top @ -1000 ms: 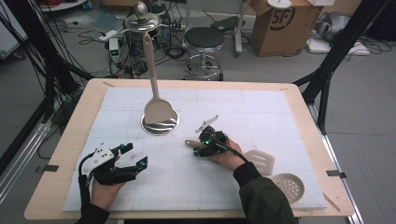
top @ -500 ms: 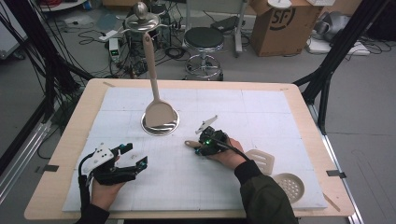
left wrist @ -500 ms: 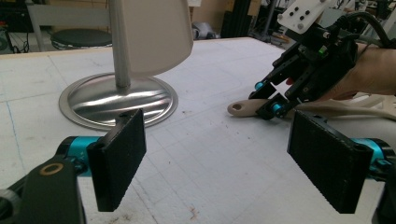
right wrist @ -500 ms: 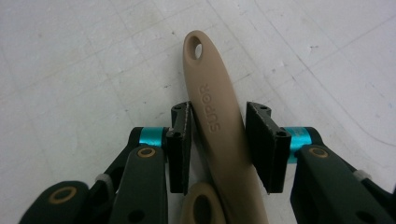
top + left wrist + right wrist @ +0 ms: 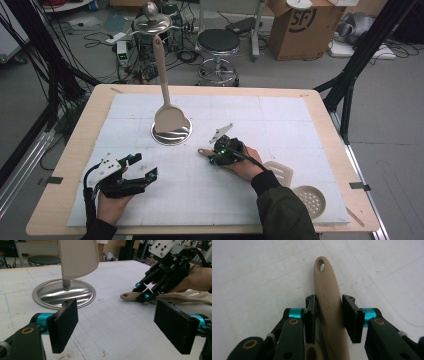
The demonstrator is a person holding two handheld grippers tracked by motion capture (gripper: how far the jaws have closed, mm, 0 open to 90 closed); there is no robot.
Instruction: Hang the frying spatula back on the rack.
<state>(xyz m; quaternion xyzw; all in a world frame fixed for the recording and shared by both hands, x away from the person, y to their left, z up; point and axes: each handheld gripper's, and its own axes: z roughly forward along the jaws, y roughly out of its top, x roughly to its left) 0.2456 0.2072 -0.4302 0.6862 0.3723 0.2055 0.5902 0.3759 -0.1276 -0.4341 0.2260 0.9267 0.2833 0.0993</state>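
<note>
- The right gripper [image 5: 212,154] has just been closing its jaws, and the beige spatula [image 5: 329,302] handle sits between them. In the right gripper view both pads look to be touching the handle's sides, a bit back from the end with the hanging hole.
- Main worry: the handle is smooth, rounded and tapered. If the squeeze is light, I'd guess it could slide or roll in the pads once lifted.
- The grip is also near the handle's tip, with the slotted head [image 5: 280,172] far out behind it. That weight could make the spatula droop or pivot.
- The pads sit low to the worktop [image 5: 320,130], so they might scrape the white mat instead of getting under the handle.
- Swinging it up carelessly could knock the stand [image 5: 171,132], whose round metal base is near the handle's tip.
- The spatula lies flat in the right half of the worktop. Its tip points toward the middle and its head toward the front right corner, next to a round perforated skimmer [image 5: 310,197].
- The left gripper [image 5: 142,167] rests near the front left corner, jaws wide apart and holding nothing.
</note>
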